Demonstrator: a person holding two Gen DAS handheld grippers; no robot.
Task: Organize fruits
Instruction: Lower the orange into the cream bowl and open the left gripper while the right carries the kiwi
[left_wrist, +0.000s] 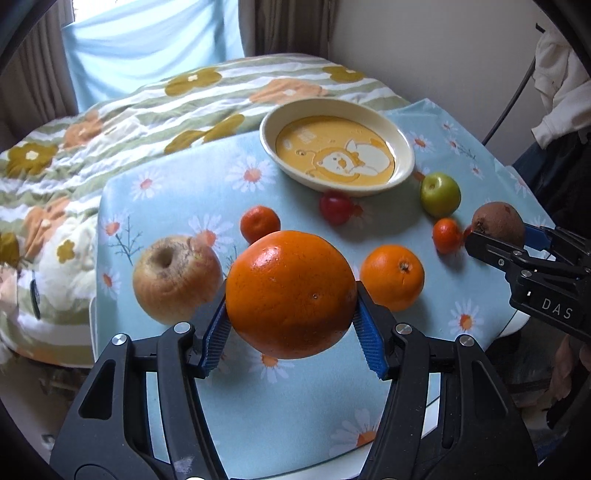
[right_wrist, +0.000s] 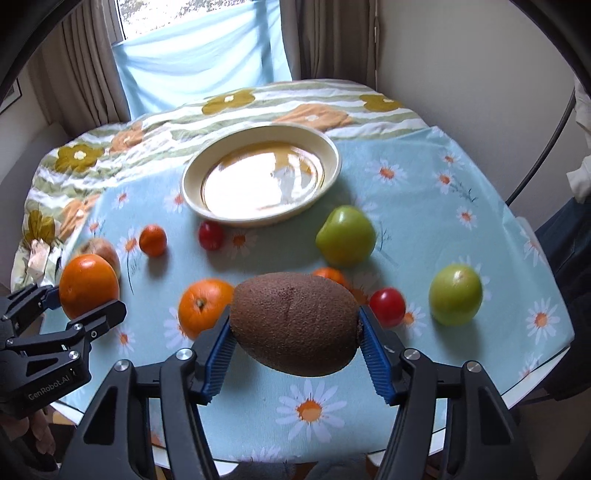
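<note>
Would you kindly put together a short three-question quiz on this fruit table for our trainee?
1. True or false: the plate already holds fruit.
2. Which tool grips the kiwi? A) left tool B) right tool C) neither
3. Fill in: the left tool is shut on the large ______.

Key
1. False; the plate is bare inside.
2. B; the right tool presses its blue pads on both ends of the kiwi.
3. Orange; a smaller orange lies on the tablecloth beside it.
</note>
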